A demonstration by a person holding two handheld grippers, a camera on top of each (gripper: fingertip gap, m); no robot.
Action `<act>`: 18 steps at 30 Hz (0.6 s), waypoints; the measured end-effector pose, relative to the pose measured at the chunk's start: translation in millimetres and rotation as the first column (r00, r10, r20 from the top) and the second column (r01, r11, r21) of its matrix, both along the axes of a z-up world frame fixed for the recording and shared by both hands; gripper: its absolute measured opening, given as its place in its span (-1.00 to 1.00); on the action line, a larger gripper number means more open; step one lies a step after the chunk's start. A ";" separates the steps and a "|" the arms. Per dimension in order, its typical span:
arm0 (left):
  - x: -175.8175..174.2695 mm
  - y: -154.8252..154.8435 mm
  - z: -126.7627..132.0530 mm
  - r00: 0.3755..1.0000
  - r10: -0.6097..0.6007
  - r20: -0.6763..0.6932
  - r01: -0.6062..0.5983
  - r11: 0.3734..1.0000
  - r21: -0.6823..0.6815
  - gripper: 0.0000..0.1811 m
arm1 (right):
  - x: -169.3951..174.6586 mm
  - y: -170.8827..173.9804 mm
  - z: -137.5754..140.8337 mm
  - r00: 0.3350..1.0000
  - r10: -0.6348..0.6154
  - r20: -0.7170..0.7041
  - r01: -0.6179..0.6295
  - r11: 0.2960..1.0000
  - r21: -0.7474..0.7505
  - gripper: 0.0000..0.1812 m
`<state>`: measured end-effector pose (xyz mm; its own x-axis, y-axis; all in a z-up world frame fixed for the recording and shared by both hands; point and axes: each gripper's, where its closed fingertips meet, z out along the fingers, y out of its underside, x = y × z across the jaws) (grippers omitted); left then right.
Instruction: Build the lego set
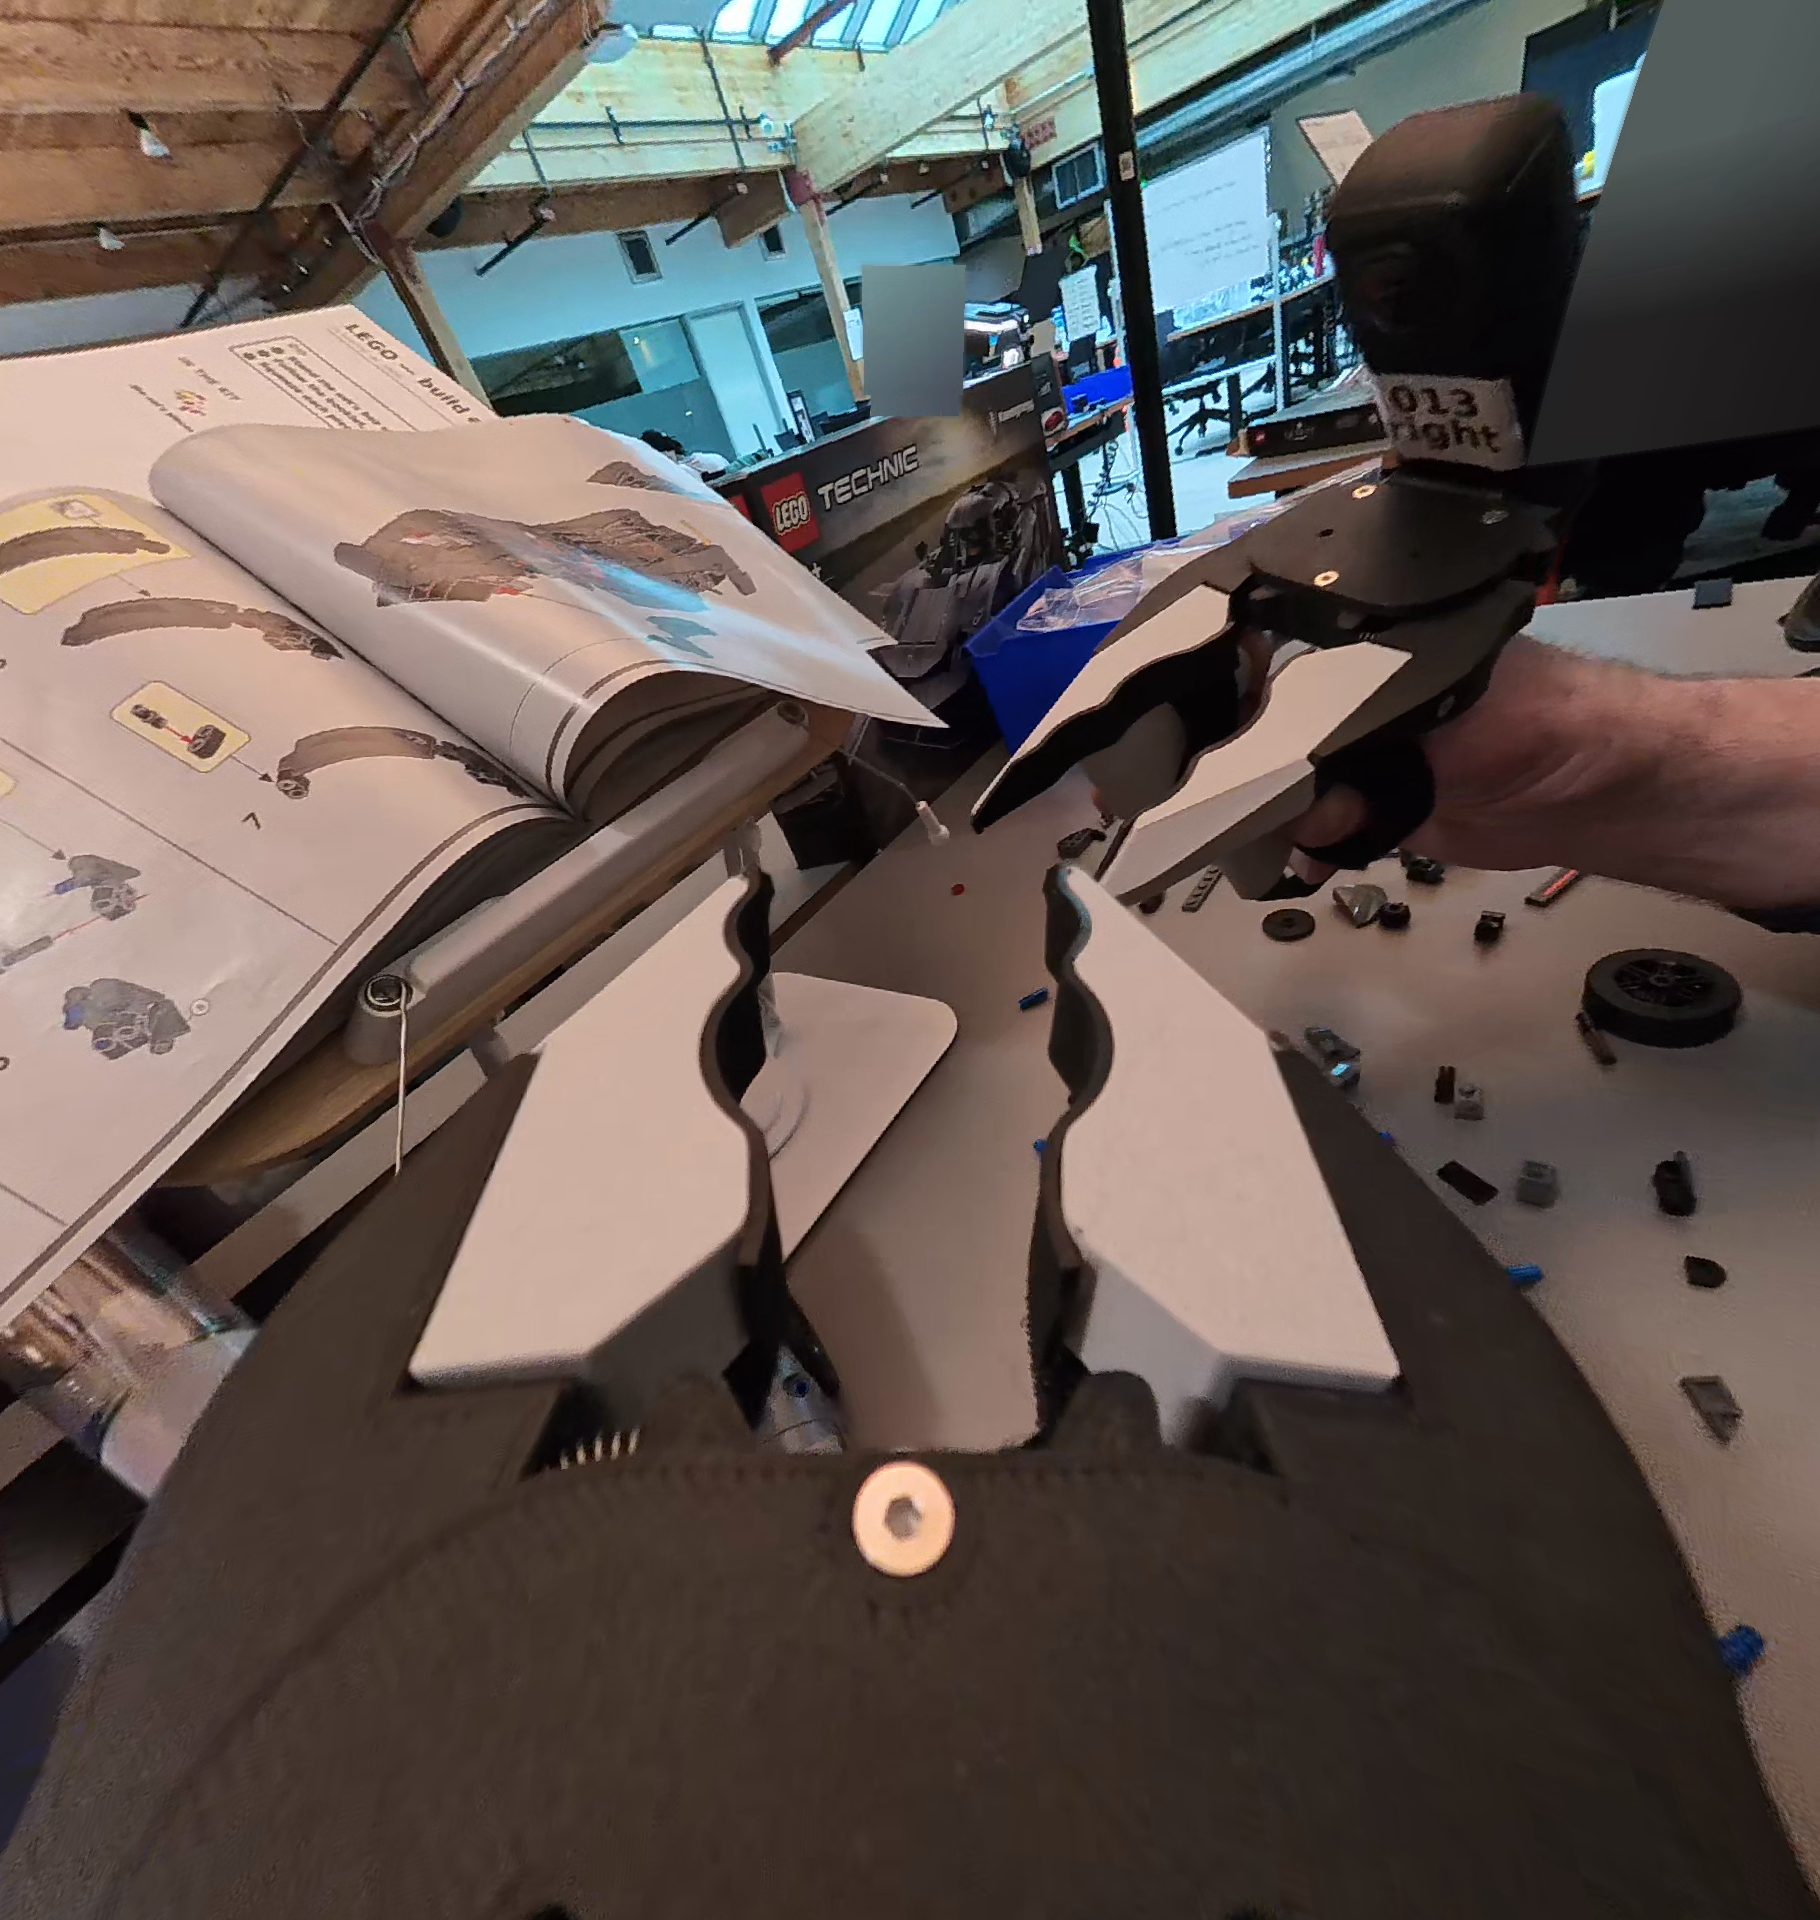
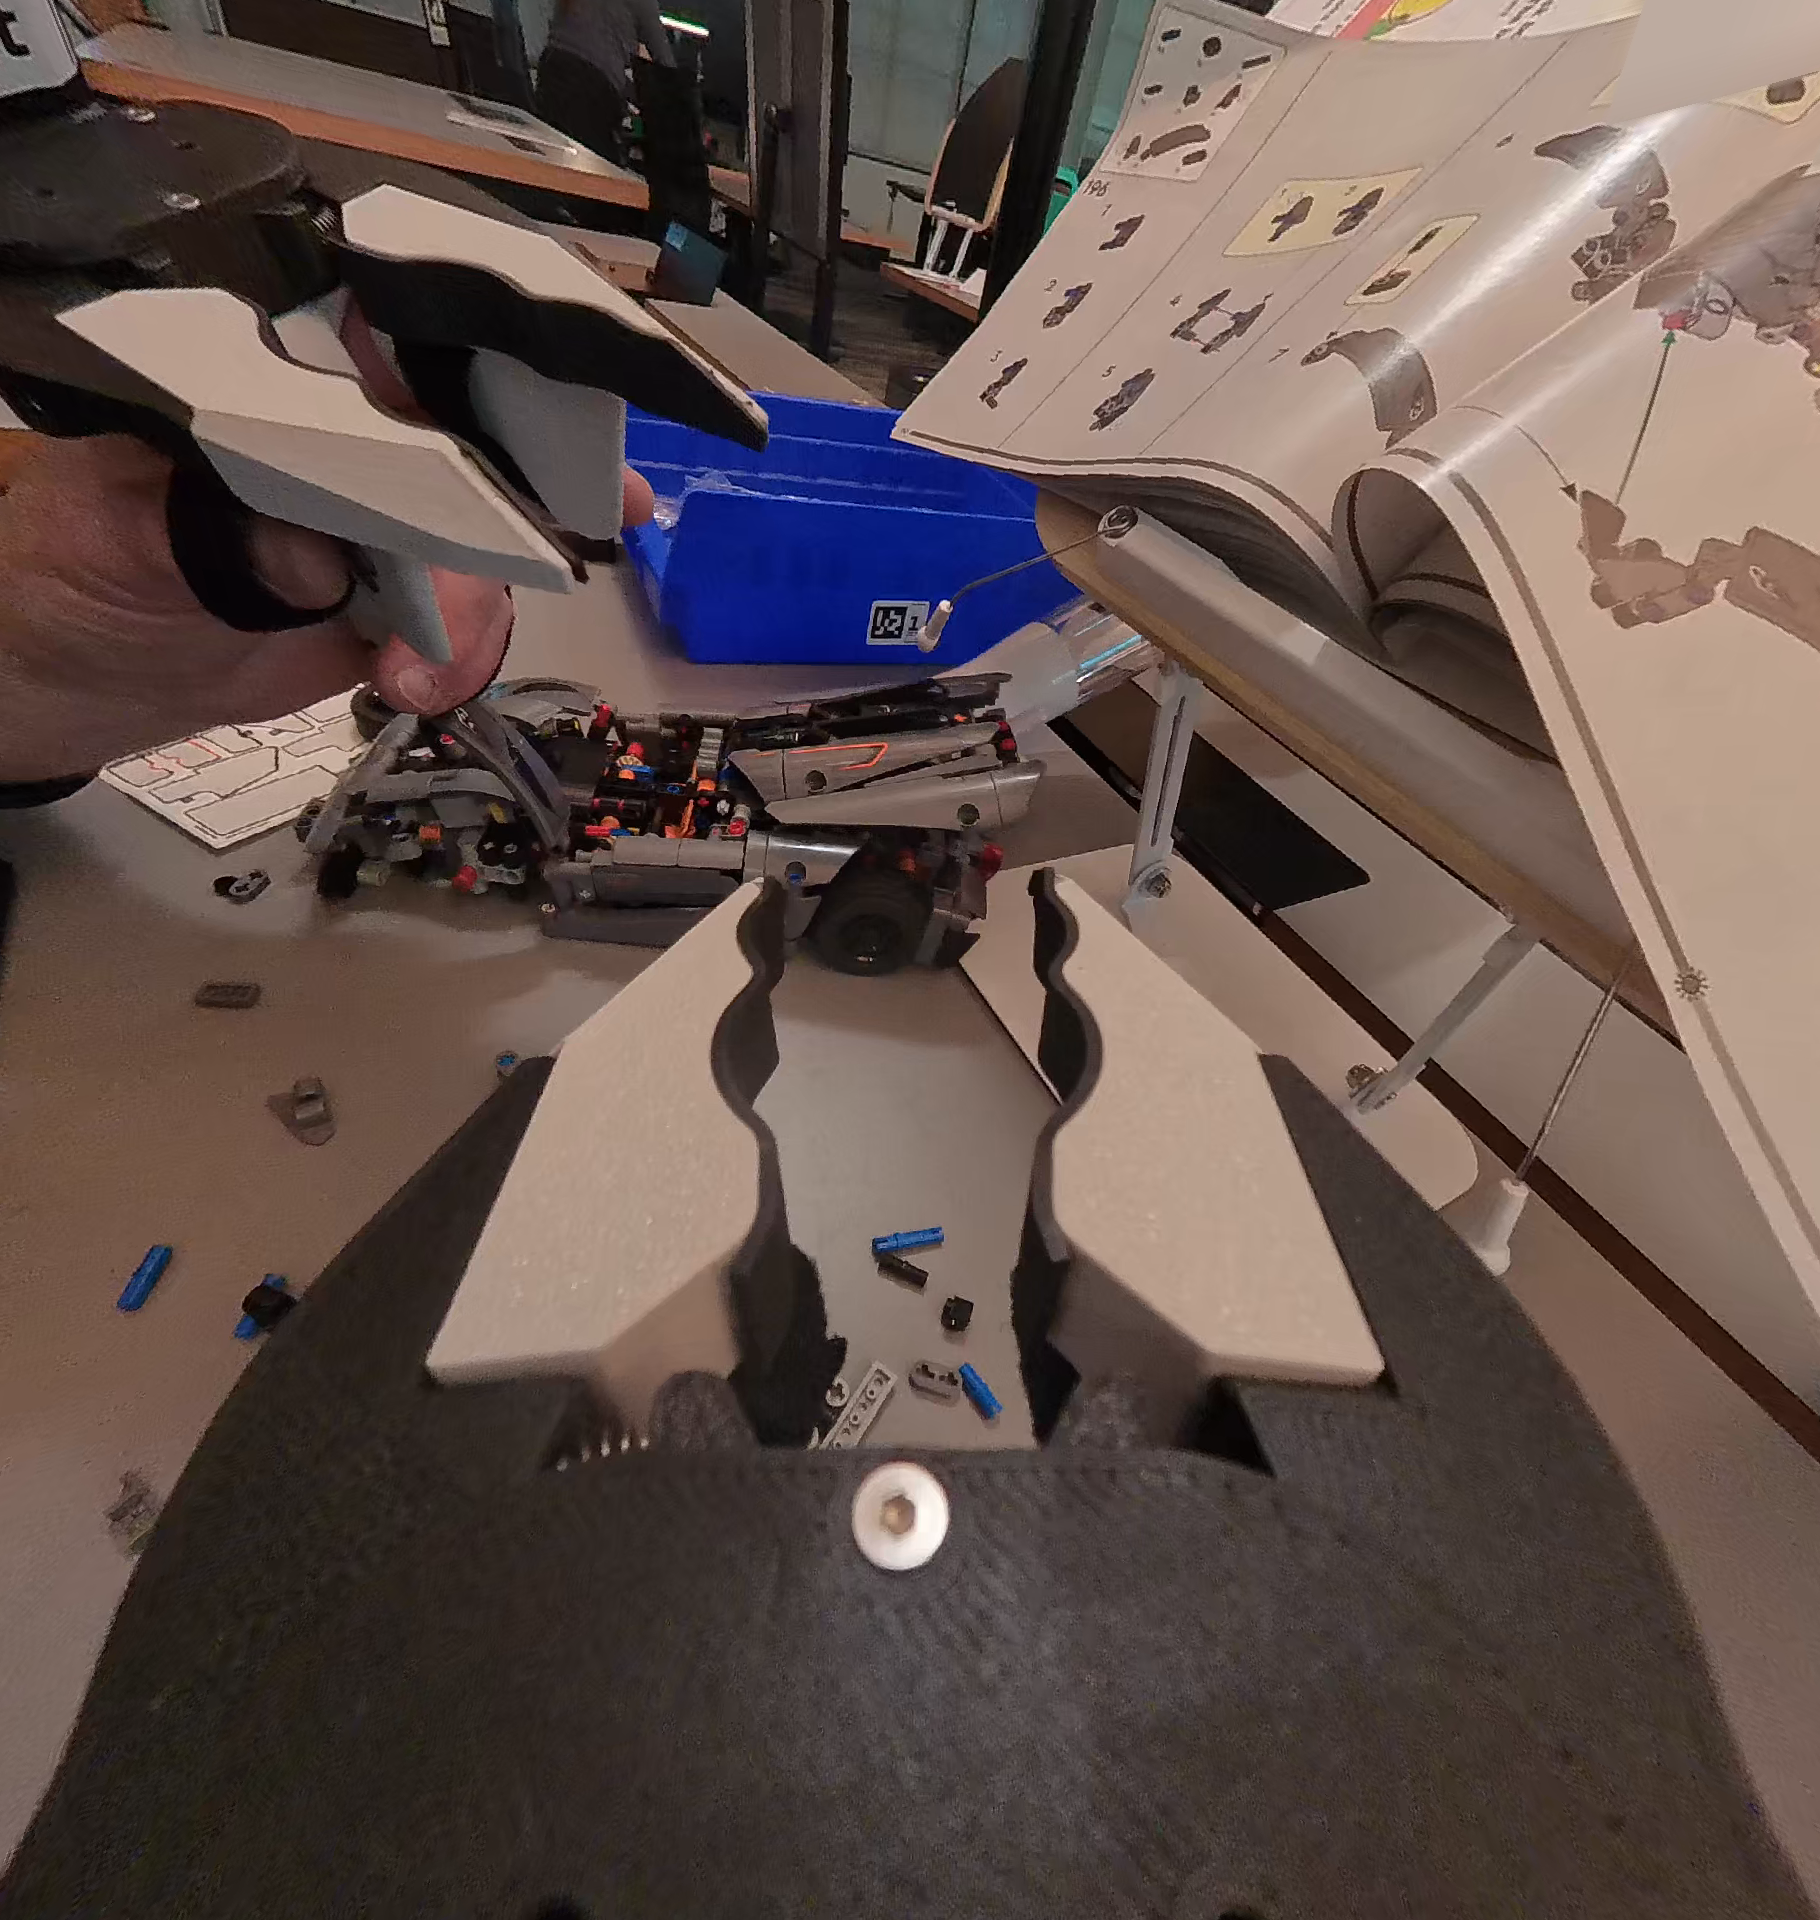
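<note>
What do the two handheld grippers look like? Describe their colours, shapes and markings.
Both the left gripper and the right gripper have a rough black body, a silver screw in the middle, and pale grey wedge fingers with wavy black inner pads. Each carries a white label on its black top housing.

Bare counter [image 2: 864,1122] lay between the right tongs [image 2: 901,894] and the half-built car [image 2: 667,800] just ahead. The booklet stand [image 2: 1301,665] overhung the right side; a blue bin [image 2: 781,561] blocked behind the car.
</note>
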<state>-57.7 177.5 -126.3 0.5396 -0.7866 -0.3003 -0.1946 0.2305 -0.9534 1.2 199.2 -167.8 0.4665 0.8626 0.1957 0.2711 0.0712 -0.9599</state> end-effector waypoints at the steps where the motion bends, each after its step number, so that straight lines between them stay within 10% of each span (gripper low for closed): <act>1: -0.4 1.6 -0.7 1.000 0.010 -0.010 -0.010 1.000 0.005 -0.44 | 0.0 -0.2 0.6 1.000 0.000 -0.004 0.000 1.000 0.001 -0.49; 18: 46.9 65.8 17.4 0.907 0.180 -0.380 -0.126 0.979 0.163 -0.38 | 3.9 2.7 -0.2 1.000 -0.010 -0.023 0.009 1.000 -0.015 -0.54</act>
<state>-10.9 243.2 -109.0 0.4682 -0.6427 -0.6063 -0.5881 0.2855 -0.7568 5.1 201.9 -168.0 0.4789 0.8609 0.1716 0.2496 0.0539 -0.9668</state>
